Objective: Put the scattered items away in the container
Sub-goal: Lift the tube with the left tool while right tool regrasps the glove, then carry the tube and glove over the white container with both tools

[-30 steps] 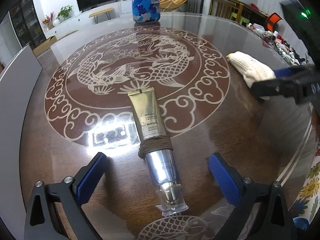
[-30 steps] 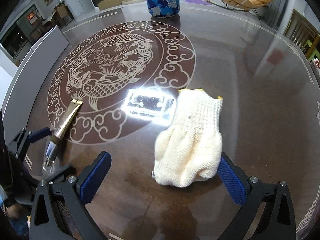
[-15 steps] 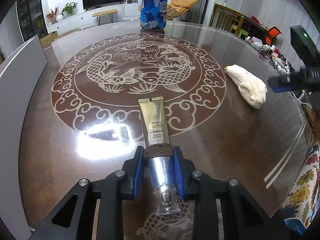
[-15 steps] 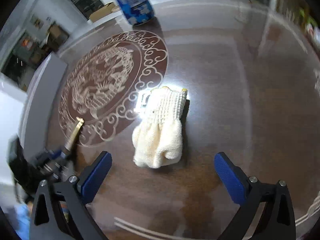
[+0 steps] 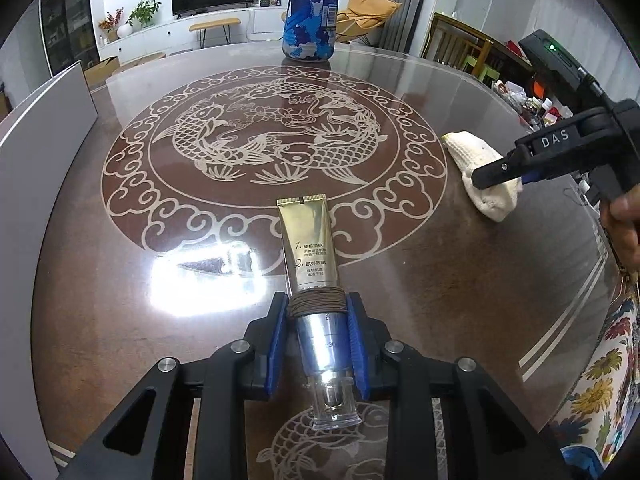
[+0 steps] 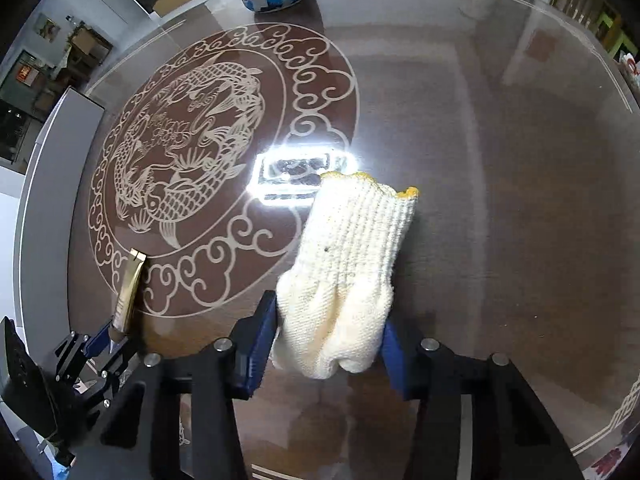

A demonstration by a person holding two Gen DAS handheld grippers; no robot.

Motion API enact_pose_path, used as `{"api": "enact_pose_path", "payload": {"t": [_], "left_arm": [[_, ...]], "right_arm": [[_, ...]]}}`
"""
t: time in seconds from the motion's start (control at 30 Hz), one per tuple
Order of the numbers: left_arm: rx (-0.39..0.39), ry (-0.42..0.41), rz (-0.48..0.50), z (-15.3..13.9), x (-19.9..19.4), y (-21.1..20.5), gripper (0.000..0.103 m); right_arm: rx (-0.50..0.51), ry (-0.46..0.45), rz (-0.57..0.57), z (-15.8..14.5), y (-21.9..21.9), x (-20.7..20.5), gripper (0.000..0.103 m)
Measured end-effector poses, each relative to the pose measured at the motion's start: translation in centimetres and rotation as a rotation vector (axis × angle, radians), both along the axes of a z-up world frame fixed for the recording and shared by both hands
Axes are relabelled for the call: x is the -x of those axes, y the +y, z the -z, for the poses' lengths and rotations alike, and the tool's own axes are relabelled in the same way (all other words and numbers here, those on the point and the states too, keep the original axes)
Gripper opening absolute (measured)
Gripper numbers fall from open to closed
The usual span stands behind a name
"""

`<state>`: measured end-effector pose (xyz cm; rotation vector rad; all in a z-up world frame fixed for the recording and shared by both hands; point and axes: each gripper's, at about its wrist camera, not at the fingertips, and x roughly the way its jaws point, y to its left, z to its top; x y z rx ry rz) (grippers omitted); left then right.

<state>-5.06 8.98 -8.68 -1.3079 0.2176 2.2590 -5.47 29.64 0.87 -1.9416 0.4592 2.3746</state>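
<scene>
Nearest, the left tongs clamp the gold-and-silver cosmetic tube lying on the glass-topped brown counter. The right tongs are closing around the cream knitted glove. Both pickups look underway; lifting comes next. Farthest stands the blue patterned cylindrical container, its contents unseen.

The left gripper pointed steeply down at the near edge of the scene, its blue pads clamped tight on the gold tube at its silver neck. To its right, the right gripper pointed down more steeply, its jaws closing around the knitted glove, pads touching both sides.
</scene>
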Motion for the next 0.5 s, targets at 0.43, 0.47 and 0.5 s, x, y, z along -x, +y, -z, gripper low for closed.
{"api": "enact_pose_path", "payload": {"t": [0.43,0.47,0.5], "left_arm": [[-0.093,0.006,-0.033,-2.8,-1.5,-2.4,0.028],[-0.103,0.010,-0.038,-3.4,-1.3,-2.8,0.028],[-0.113,0.016,-0.044,-4.2,-1.1,-3.4,0.028]], "right_arm": [[0.027,0.098,-0.113,-3.7,-3.2,-4.5,0.041],[0.027,0.109,-0.135,-4.4,-4.1,-4.4,0.041],[0.025,0.122,-0.158,-5.2,-5.2,-4.2,0.041]]}}
